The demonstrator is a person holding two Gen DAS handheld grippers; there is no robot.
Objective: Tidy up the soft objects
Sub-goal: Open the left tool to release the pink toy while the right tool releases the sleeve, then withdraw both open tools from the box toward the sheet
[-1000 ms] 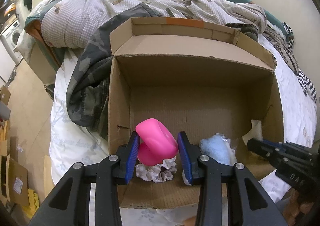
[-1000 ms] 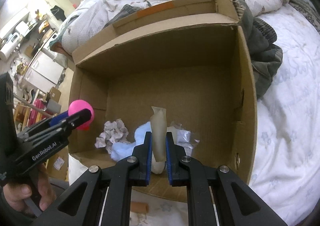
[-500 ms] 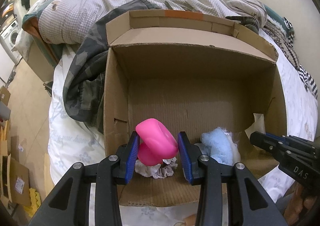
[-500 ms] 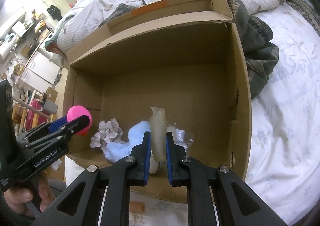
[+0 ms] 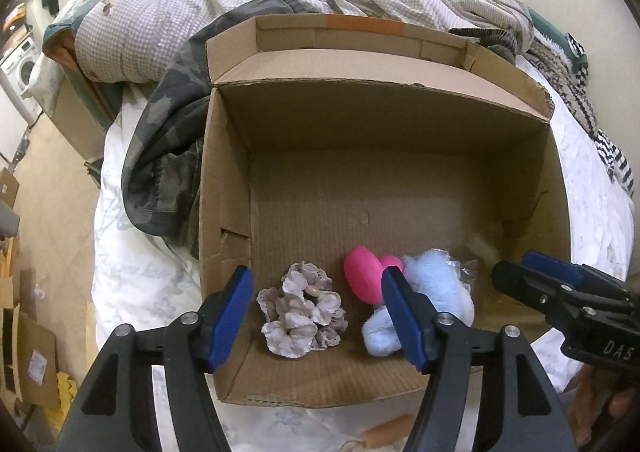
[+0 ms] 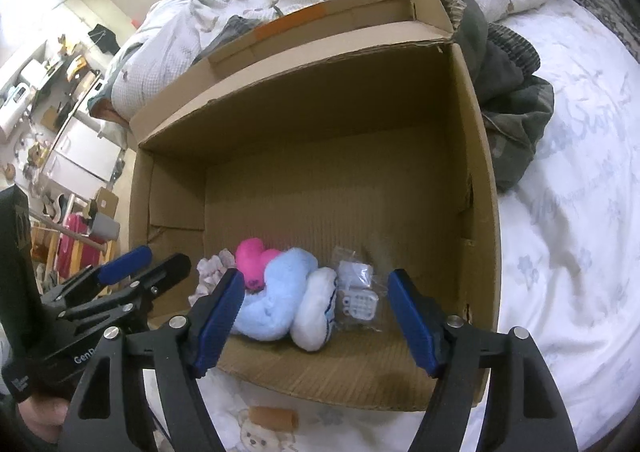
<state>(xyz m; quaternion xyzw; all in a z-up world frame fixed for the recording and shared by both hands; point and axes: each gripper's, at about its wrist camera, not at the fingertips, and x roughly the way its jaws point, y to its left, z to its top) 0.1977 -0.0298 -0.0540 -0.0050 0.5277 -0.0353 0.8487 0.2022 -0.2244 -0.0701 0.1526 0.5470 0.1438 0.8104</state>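
We hold both claws over the near edge of the open brown cardboard box (image 5: 224, 212), and all the soft things lie on its floor just ahead of the fingertips. The left gripper (image 5: 316, 316) has its jaws opening, with nothing pinched; the crumpled grey-white fabric flower (image 5: 302, 312) sits between and below its blue pads. The bright pink plush heart (image 5: 362, 278) lies ahead and slightly to the right, touching the pale blue fluffy plush (image 5: 432, 292), which passes behind the right-hand finger. The right gripper (image 6: 316, 312) is also opening and empty; the pale blue plush, a white rolled sock (image 6: 316, 312) and a small clear plastic packet (image 6: 358, 296) lie between its fingers. The blue plush runs diagonally toward us. We judge the right claw is nearer to it.
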